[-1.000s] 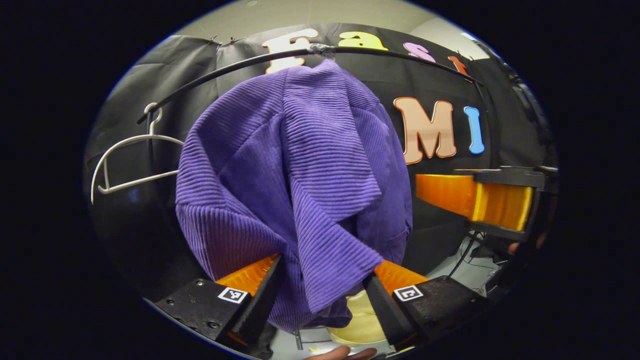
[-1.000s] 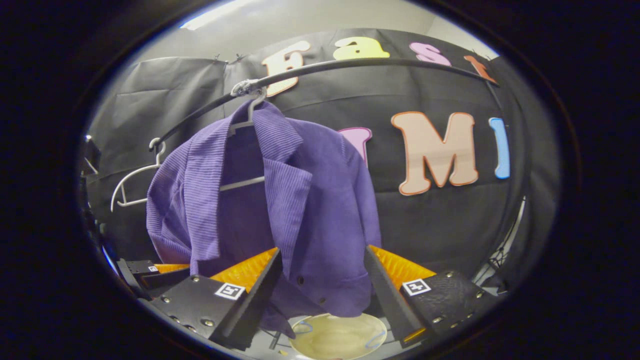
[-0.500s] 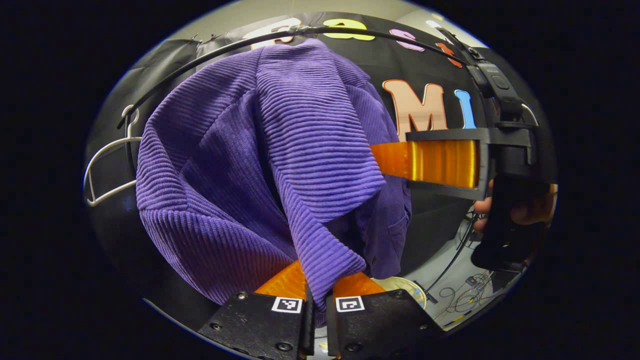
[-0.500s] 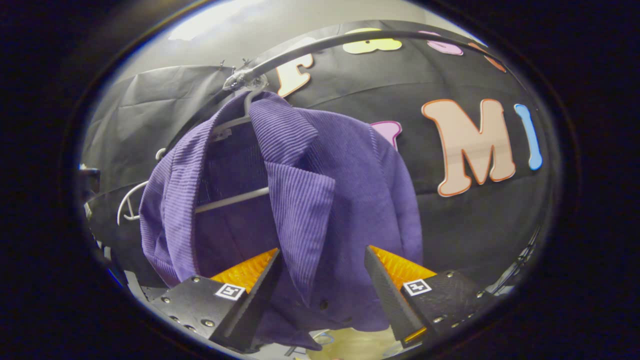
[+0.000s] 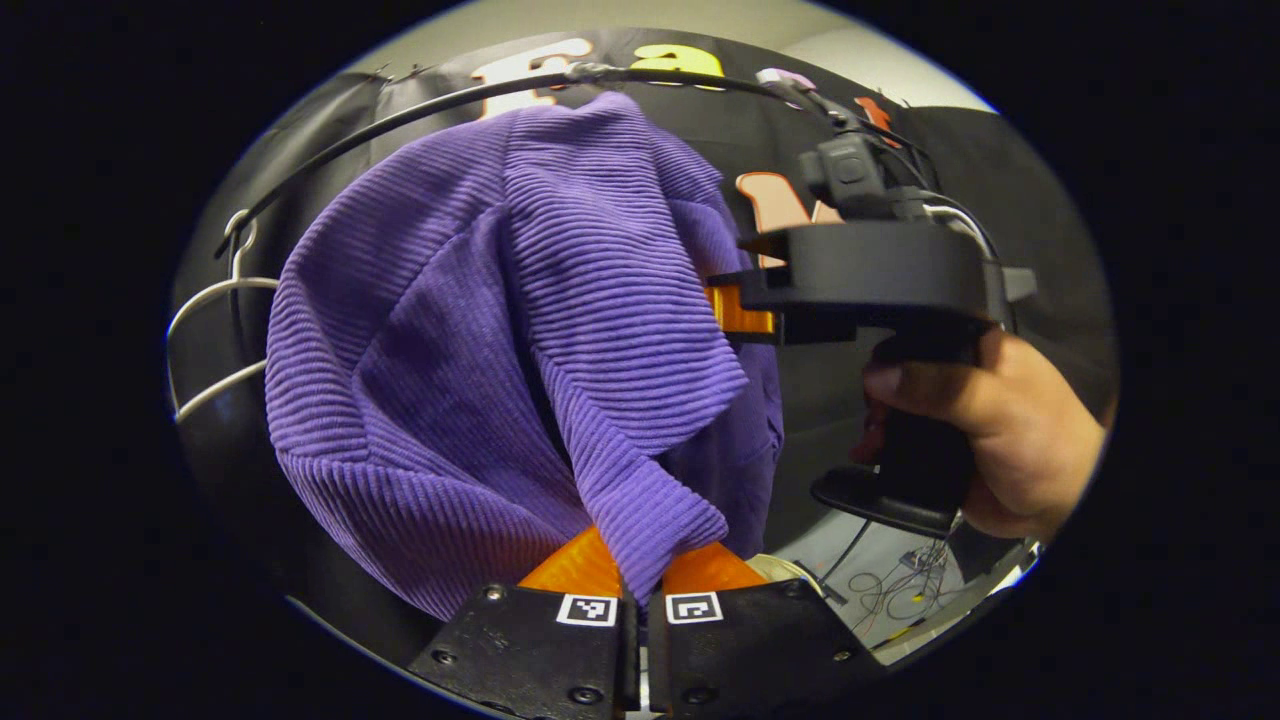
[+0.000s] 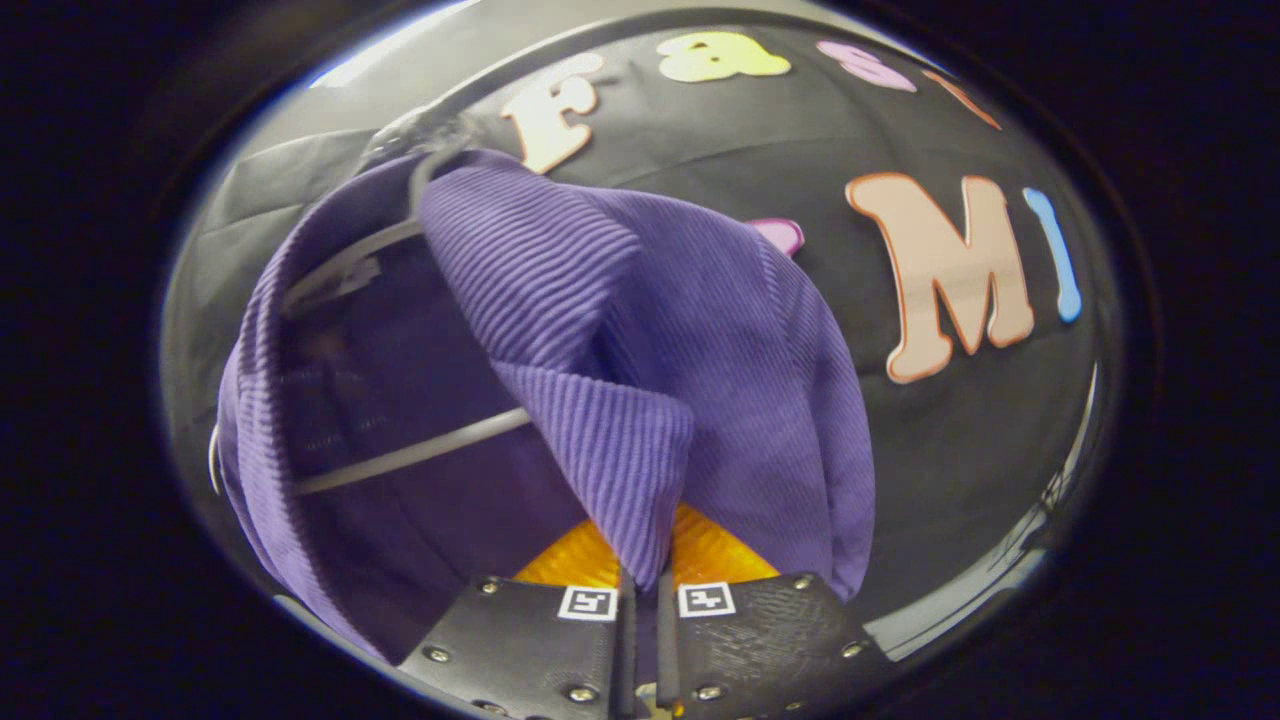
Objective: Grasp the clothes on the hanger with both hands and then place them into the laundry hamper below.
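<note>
1. Both tongs are clamped on the purple jacket (image 5: 500, 330): left tongs (image 5: 640, 560) on a lapel tip, right tongs (image 6: 645, 560) likewise (they stood apart a second ago).
2. The grasping step looks done; next, lift it off the hanger (image 6: 400, 455).
3. The jacket hangs from the rail (image 5: 400, 110); an empty hanger (image 5: 205, 330) is beside it.

Black rail (image 5: 400, 115) carries two hangers (one (image 5: 215, 300) bare).

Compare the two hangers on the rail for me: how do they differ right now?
The hanger at the middle of the rail carries the purple jacket, which covers most of it; the white hanger off to the side hangs bare. The left gripper and right gripper each pinch a jacket edge; the bare hanger is untouched. Both hang from the same rail.
</note>
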The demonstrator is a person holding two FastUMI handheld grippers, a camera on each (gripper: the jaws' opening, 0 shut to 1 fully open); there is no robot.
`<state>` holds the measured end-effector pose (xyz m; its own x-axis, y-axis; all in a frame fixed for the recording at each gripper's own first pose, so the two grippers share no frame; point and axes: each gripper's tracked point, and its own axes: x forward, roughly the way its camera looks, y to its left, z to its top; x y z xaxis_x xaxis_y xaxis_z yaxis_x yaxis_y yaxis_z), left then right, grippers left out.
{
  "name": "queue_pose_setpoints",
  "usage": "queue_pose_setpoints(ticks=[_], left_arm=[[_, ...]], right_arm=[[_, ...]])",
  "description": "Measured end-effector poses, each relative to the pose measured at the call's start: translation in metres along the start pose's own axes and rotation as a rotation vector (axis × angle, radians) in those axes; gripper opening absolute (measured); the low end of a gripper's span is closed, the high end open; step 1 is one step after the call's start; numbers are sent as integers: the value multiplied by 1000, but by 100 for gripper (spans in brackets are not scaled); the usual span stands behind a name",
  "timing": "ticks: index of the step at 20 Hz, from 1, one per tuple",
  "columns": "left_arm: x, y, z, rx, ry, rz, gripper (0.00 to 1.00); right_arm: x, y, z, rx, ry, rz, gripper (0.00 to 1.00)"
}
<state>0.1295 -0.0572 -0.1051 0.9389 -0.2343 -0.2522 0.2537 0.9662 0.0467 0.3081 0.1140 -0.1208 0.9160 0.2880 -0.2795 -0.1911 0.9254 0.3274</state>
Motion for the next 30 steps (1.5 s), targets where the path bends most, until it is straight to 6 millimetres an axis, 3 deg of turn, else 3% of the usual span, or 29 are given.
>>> queue_pose_setpoints(ticks=[1,5,8,9,10,13,15,16,21,25,28,30], left_arm=[[-3,-6,5,-51,-10,-55,4],[-15,-9,12,-92,3,-153,3],[-37,-7,22,-68,-36,-214,3],[-46,-4,25,-52,-55,-230,2],[-55,-2,29,-48,-74,-251,2],[-81,10,36,-51,-97,-289,3],[-91,23,44,-64,-114,-294,2],[-99,30,44,-84,-114,-300,2],[-125,87,69,-85,-158,-241,2],[-135,146,92,-97,-189,-150,2],[-136,175,109,-95,-228,-77,2],[-131,189,116,-96,-240,-37,2]], right_arm=[[-2,1,-3,29,14,0,8],[-26,4,-1,93,32,-16,8],[-45,-3,10,74,-18,-85,8],[-60,-5,15,80,-42,-107,14],[-63,-6,16,86,-52,-119,1],[-68,-6,25,74,-70,-180,0],[-77,-5,32,59,-88,-221,0],[-81,-5,38,53,-101,-242,5],[-91,-15,66,22,-153,-348,0],[-93,-25,91,0,-191,-414,0],[-97,-32,109,-3,-226,-439,0],[-89,-36,118,4,-231,-432,1]])
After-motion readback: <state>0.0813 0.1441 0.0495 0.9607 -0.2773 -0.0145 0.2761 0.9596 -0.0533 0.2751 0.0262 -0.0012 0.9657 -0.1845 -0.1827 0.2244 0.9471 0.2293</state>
